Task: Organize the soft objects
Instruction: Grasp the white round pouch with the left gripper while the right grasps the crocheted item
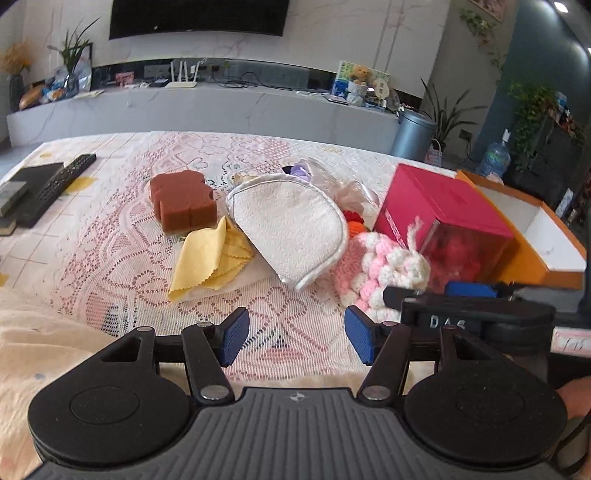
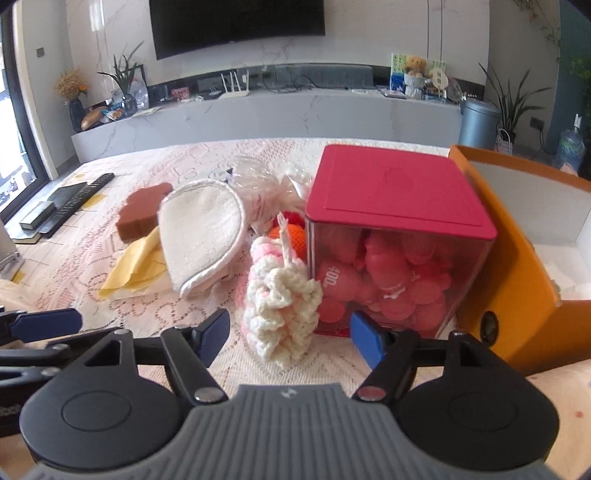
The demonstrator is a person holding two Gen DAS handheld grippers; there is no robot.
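A living room with a wall-mounted TV [image 2: 236,26] and a long marble console [image 2: 258,114] sits behind a table [image 1: 122,266] spread with a pink-and-white lace cloth.

The left tongs [image 1: 295,338] hover low over the cloth with their blue pads spread wide, released and gripping nothing. Ahead of them lies the pile of soft things: a yellow cloth [image 1: 207,262] just ahead and slightly left, a white terry mitt [image 1: 291,229] straight ahead with 1 edge overlapping the yellow cloth, and a brown sponge [image 1: 183,201] farther off to the left. A pink-and-white crochet piece [image 1: 373,269] lies ahead to the right — near the right pad.

The right tongs [image 2: 290,334] are also spread open and empty; the crochet piece [image 2: 280,295] sits just ahead between their 2 pads, though whether either pad touches it cannot be told. Immediately ahead-right stands a clear box with a magenta lid [image 2: 399,229], filled with pink items, and beside it on the far right an open orange box [image 2: 517,258] with a white interior. An orange knitted item [image 2: 286,236] and a crinkled plastic bag [image 2: 266,199] lie behind the crochet piece. A black remote [image 2: 83,197] rests well apart at the far left.
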